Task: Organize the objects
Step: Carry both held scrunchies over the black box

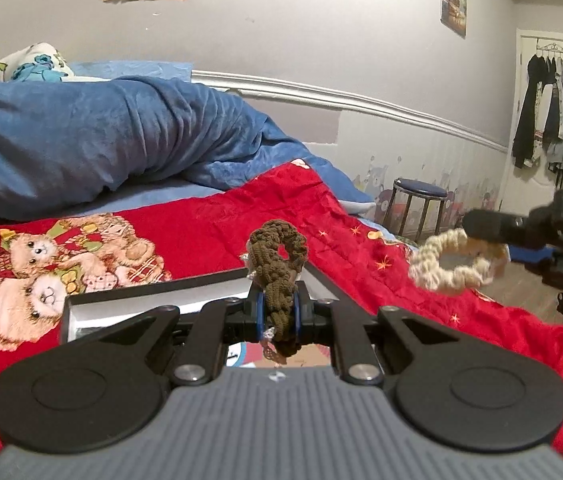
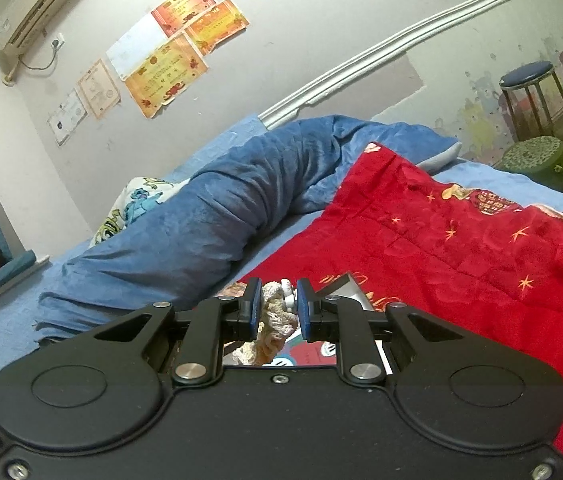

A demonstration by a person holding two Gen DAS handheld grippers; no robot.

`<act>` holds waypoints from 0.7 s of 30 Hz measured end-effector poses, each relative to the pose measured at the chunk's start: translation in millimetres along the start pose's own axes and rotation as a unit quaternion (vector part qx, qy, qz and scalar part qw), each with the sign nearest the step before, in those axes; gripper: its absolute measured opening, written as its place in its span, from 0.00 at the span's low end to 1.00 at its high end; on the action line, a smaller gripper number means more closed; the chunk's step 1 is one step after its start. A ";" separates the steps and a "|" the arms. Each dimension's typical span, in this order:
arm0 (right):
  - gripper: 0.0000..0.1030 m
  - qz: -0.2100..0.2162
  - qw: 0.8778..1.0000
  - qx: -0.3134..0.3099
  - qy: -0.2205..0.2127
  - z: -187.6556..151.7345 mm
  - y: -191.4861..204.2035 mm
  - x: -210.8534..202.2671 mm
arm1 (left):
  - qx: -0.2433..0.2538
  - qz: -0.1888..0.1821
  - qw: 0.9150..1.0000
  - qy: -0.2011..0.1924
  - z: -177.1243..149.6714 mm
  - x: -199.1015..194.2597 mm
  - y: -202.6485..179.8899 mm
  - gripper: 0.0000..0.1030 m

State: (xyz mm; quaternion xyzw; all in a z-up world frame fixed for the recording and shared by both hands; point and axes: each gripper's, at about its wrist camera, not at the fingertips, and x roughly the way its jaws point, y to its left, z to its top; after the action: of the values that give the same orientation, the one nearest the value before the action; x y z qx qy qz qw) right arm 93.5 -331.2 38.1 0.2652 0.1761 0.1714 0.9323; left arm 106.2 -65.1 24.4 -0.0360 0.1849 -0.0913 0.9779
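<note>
We clamp a brown scrunchie [image 1: 279, 264] in the left hand-held gripper [image 1: 278, 312]; the right hand-held gripper [image 2: 277, 308] loosely pinches a cream scrunchie [image 1: 455, 264], which may slip onto the bed [image 1: 209, 216].

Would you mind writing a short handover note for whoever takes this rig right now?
Left gripper: shut on the brown scrunchie, held up above the tray.
Right gripper: holding the cream scrunchie, also lifted; in the left wrist view it hangs from the fingers.
The tray sits on the red blanket on the bed.
Done: both scrunchies picked up.
Left: set each one down where it belongs; the destination is not clear from here.
</note>
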 end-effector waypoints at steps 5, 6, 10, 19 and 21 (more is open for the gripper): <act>0.18 -0.016 1.000 0.017 0.002 1.5 -21.4 11.2 | -0.034 0.023 0.999 -0.010 -6.1 9.0 7.8 0.17; 0.18 -0.021 0.999 0.029 0.007 0.6 -27.9 15.8 | -0.036 0.029 0.999 -0.012 -9.7 9.1 10.8 0.17; 0.18 -0.032 0.997 0.063 0.025 -6.3 -47.6 32.0 | -0.053 0.043 0.998 -0.002 -22.3 9.9 25.6 0.17; 0.18 -0.045 0.997 0.044 0.039 -13.8 -49.9 63.2 | -0.114 -0.015 0.993 0.002 -20.0 31.3 31.4 0.17; 0.18 -0.054 0.996 0.043 0.048 -16.7 -52.0 70.6 | -0.135 -0.037 0.990 0.006 -23.1 44.0 27.6 0.17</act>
State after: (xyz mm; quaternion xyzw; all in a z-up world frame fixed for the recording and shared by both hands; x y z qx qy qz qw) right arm 160.3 -336.4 -20.8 0.2868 0.2416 0.1256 0.9185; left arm 142.5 -47.3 -15.5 -0.1743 0.1994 -0.1019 0.9589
